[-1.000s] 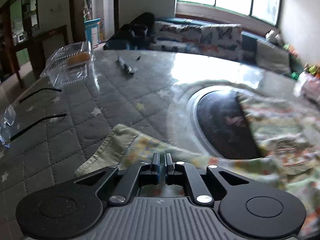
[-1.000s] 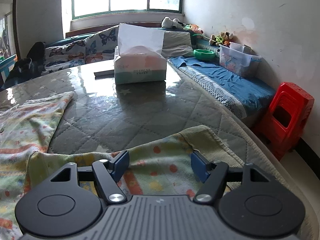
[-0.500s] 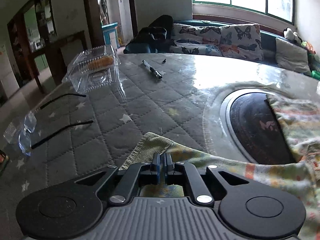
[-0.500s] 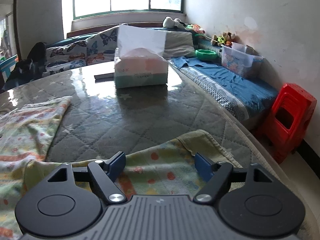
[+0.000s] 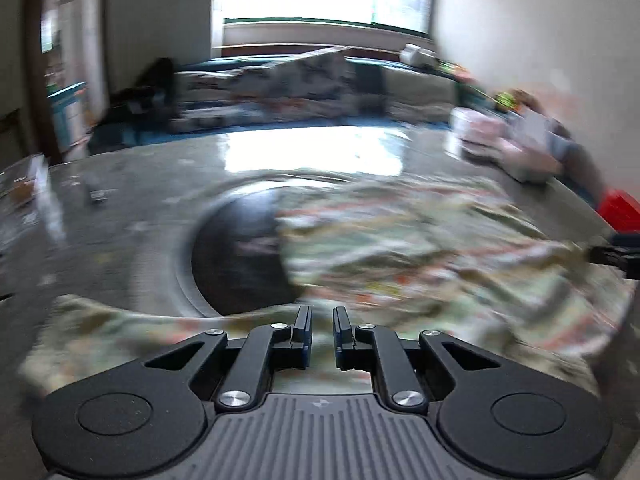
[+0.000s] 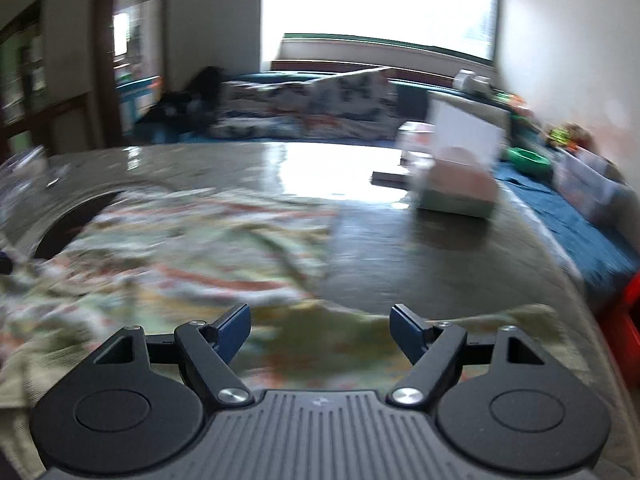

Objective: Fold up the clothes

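A floral, pale-green garment point(image 5: 400, 248) lies rumpled across the quilted table point(image 5: 140, 184), partly over a dark round inset point(image 5: 240, 264). Both views are smeared by motion. My left gripper point(image 5: 321, 316) hovers over the garment's near hem with a narrow gap between its fingers, and cloth shows beneath the gap, not pinched. The right gripper point(image 6: 320, 316) stands wide open above another near edge of the garment point(image 6: 180, 248), holding nothing. A dark tip of the right gripper point(image 5: 612, 254) shows at the far right edge of the left wrist view.
A tissue box point(image 6: 456, 184) stands on the table's far right. A red stool point(image 6: 628, 320) sits beyond the right table edge. A sofa with patterned cushions point(image 6: 312, 120) runs under the window. A clear plastic box point(image 5: 24, 184) is at the far left.
The left gripper has swung right toward the garment's middle, and its fingers have parted off the hem. The right gripper has turned left and stays open.
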Demonstrator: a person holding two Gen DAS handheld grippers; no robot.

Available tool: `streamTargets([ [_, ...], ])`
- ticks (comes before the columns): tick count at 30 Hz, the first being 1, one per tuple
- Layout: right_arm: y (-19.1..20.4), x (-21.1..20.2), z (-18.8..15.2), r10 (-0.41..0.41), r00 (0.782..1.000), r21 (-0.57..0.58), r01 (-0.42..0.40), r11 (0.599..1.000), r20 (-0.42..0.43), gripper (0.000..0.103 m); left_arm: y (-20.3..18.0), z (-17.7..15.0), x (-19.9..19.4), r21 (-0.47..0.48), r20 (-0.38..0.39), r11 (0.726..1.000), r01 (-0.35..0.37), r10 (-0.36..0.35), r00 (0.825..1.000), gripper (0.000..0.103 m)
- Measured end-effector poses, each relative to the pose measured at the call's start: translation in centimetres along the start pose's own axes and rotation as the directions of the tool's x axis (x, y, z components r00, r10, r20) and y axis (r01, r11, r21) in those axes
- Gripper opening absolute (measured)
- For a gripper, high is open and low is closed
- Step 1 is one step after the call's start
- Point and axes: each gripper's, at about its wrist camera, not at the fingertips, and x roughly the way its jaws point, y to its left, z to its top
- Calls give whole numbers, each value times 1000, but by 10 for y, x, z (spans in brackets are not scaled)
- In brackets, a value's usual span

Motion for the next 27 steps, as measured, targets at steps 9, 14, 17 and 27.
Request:
streamTargets([
  [9, 54, -1, -15, 113, 993, -156, -118, 981, -41, 78, -62, -16, 19, 129, -48, 985, 115, -109, 993, 12],
  [14, 59, 2, -25, 103, 991, -190, -118, 975, -85, 78, -71, -30, 19, 198, -61, 973, 118, -108, 992, 13],
  [17, 59, 1, -24, 99, 992, -205, -114, 972, -82, 78, -70, -26, 14, 198, -47, 973, 118, -111, 993, 13],
  [27, 71, 25, -4, 116, 992, -191, -122, 974, -40, 78, -82, -16, 21, 189, -34, 968, 162, -159, 987, 13],
])
